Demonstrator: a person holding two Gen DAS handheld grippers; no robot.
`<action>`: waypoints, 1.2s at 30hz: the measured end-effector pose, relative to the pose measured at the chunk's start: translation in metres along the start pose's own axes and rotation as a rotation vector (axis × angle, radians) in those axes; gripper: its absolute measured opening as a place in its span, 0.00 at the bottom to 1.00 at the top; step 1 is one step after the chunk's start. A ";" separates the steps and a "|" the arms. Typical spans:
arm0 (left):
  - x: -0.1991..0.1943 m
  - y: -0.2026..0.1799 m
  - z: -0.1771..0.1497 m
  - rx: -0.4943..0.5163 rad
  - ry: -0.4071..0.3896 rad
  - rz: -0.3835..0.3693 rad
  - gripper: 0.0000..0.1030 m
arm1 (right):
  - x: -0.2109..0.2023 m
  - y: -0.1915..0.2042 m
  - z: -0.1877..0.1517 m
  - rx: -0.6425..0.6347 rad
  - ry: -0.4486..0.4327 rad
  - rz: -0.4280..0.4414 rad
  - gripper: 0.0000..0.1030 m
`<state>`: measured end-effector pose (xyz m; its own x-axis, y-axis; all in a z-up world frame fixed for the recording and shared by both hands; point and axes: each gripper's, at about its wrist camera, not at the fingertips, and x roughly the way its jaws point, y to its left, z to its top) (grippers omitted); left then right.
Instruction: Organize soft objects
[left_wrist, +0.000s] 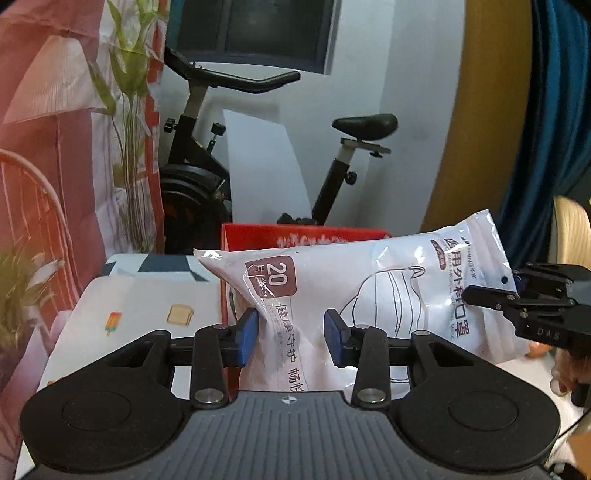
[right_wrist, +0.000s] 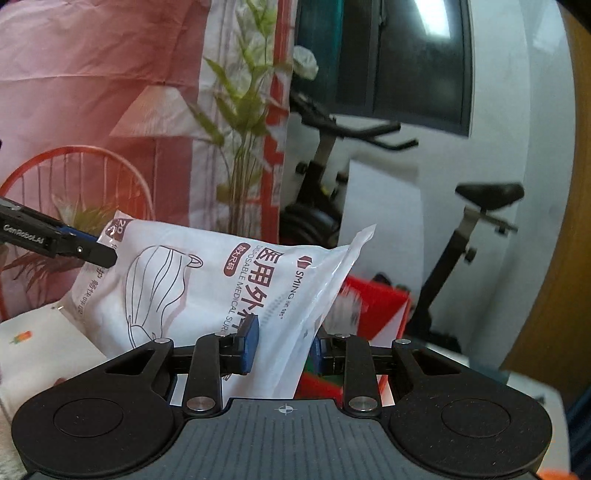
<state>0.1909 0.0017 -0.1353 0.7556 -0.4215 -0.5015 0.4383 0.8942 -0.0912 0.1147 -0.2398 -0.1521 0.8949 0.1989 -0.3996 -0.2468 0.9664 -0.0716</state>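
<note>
Left wrist fisheye view is showing a white, crinkly plastic pack of disposable medical masks (left_wrist: 369, 295) being held in the air between two handheld tools, above a table covered in a pale printed cloth (left_wrist: 147, 299) and in front of a red cardboard box (left_wrist: 306, 236). The left gripper (left_wrist: 290, 334) is straddling the pack's lower end, the one printed with "20"; its blue pads (left_wrist: 246, 334) are standing a little apart with film between them, and whether they are truly pinching cannot be told from either view. The right gripper (right_wrist: 282, 345) is bracketing the opposite, branded end near the sealed flap, its pads likewise spread around the film, the firmness of the hold again unclear.

The pack's long axis is running roughly level from one tool to the other, tilted slightly, printed face turned toward both cameras, the sealed top edge pointing up and away on the right gripper's side.

By appearances the carrying step is under way, with the pack lifted clear and not yet stowed. The next move is likely calling for both tools to travel together toward the box and lower the pack in lengthwise, since the slippery film could slide out if either side is loosening early.

An exercise bike (left_wrist: 258, 147) is standing behind.
</note>
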 end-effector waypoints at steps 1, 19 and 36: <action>0.005 0.001 0.004 -0.004 -0.003 0.003 0.37 | 0.003 -0.002 0.004 -0.011 -0.008 -0.006 0.25; 0.109 0.002 0.092 0.061 -0.011 0.086 0.31 | 0.095 -0.064 0.053 -0.080 -0.085 -0.139 0.24; 0.181 0.007 0.048 0.176 0.323 0.086 0.32 | 0.168 -0.065 0.029 -0.080 0.319 0.015 0.22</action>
<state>0.3543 -0.0758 -0.1850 0.6132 -0.2516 -0.7488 0.4780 0.8728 0.0982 0.2916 -0.2646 -0.1883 0.7323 0.1401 -0.6664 -0.2991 0.9453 -0.1300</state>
